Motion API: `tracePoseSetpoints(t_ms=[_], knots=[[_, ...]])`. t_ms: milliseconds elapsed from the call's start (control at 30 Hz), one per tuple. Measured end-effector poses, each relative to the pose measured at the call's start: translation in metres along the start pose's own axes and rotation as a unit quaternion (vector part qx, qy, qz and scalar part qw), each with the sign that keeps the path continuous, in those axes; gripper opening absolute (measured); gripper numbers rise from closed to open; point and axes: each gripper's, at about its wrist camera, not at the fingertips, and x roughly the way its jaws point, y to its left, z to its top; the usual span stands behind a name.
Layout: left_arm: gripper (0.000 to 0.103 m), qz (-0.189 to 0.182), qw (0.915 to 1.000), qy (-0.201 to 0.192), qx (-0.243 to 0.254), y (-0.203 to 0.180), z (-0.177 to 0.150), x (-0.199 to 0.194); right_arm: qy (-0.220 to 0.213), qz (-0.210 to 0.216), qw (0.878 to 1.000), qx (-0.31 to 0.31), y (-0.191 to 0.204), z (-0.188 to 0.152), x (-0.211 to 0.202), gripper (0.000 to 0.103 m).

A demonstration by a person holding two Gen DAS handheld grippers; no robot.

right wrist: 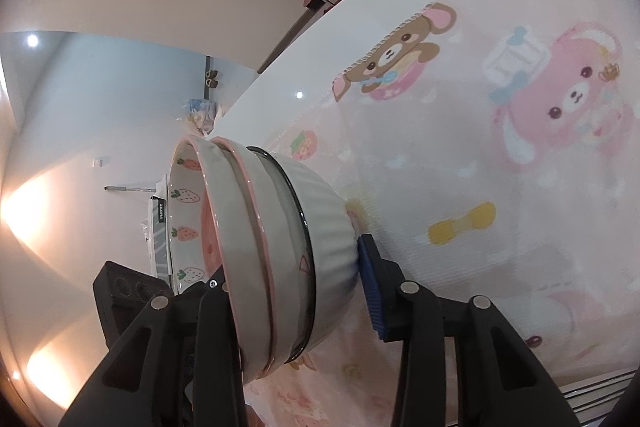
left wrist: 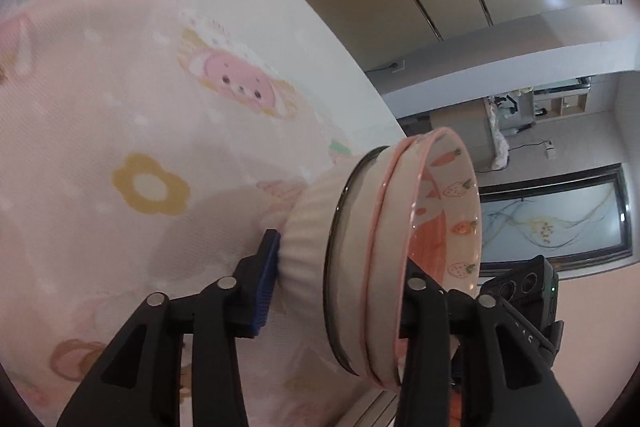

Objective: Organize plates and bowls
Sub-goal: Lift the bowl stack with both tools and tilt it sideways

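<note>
A stack of bowls [left wrist: 384, 247] stands on the pink tablecloth [left wrist: 120, 107]. The left gripper [left wrist: 340, 287] clamps the stack's near side, one finger inside the top bowl. The right gripper [right wrist: 296, 279] clamps the opposite side likewise.

You have a stack of round ceramic bowls [left wrist: 384, 247]: the ribbed bottom bowl [right wrist: 332, 227] is plain white with a dark rim line, and the two upper ones are cream with thin pink rims. Inside the top bowl [left wrist: 452, 211] you see orange carrots, outlined strawberries and an orange-pink base. Your pale pink tablecloth [left wrist: 120, 107] carries yellow flowers, pink bears and a brown bear [right wrist: 396, 59]. Your gripper fingers [right wrist: 404, 311] are black with blue ridged pads [left wrist: 266, 283].
</note>
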Motion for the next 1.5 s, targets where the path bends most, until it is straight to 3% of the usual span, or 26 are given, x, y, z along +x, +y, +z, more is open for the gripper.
tracePoseSetpoints(t_ms=[167, 367, 600, 1100, 1367, 1500], knots=[[0.040, 0.005, 0.9999, 0.000, -0.011, 0.000, -0.002, -0.003, 0.002, -0.004, 1.000, -0.007, 0.004, -0.001, 0.001, 0.040], [0.040, 0.045, 0.9989, -0.013, 0.009, -0.010, -0.007, -0.009, 0.008, -0.015, 0.999, -0.029, 0.015, -0.002, 0.004, 0.043], [0.040, 0.033, 0.9987, -0.034, 0.019, -0.020, -0.009, -0.030, -0.006, 0.007, 0.998, -0.060, 0.032, -0.004, -0.013, 0.043], [0.040, -0.008, 0.9929, -0.091, 0.076, -0.082, -0.034, -0.091, -0.062, 0.069, 0.990, -0.111, 0.066, -0.021, -0.097, 0.043], [0.039, 0.005, 0.9911, -0.102, 0.086, -0.095, -0.044, -0.097, -0.067, 0.071, 0.989, -0.114, 0.072, -0.030, -0.111, 0.043], [0.040, -0.001, 0.9913, -0.099, 0.086, -0.106, -0.050, -0.103, -0.079, 0.052, 0.987, -0.129, 0.082, -0.041, -0.130, 0.043]])
